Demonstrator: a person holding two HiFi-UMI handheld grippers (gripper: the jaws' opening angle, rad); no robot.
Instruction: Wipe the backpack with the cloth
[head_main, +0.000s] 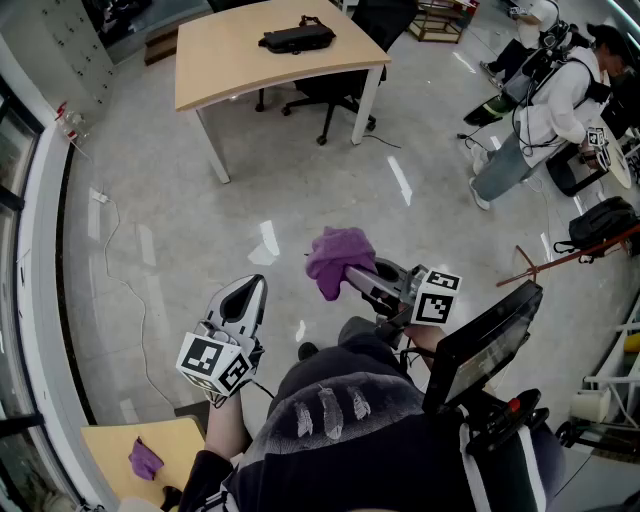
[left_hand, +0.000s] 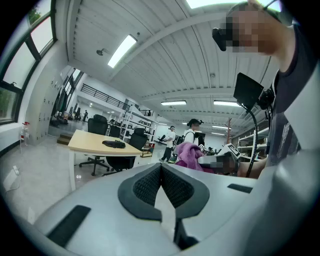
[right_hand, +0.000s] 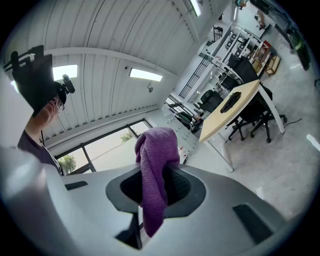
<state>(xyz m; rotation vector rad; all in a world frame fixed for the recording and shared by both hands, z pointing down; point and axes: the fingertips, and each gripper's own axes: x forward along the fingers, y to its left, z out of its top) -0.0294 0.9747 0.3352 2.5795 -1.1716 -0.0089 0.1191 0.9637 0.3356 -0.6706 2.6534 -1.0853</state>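
Note:
A black backpack (head_main: 297, 38) lies flat on a light wooden table (head_main: 230, 60) far ahead; it shows small in the left gripper view (left_hand: 114, 144) and the right gripper view (right_hand: 231, 101). My right gripper (head_main: 350, 272) is shut on a purple cloth (head_main: 335, 258), which bunches above the jaws and hangs down between them (right_hand: 155, 172). The left gripper (head_main: 248, 293) is held low at the left with its jaws shut and nothing in them (left_hand: 161, 176). Both grippers are well short of the table.
Black office chairs (head_main: 340, 85) stand behind the table. A person (head_main: 550, 110) stands at the far right near bags (head_main: 600, 222). A second purple cloth (head_main: 145, 459) lies on a small table (head_main: 120, 440) at bottom left. A cable (head_main: 125, 280) trails on the floor.

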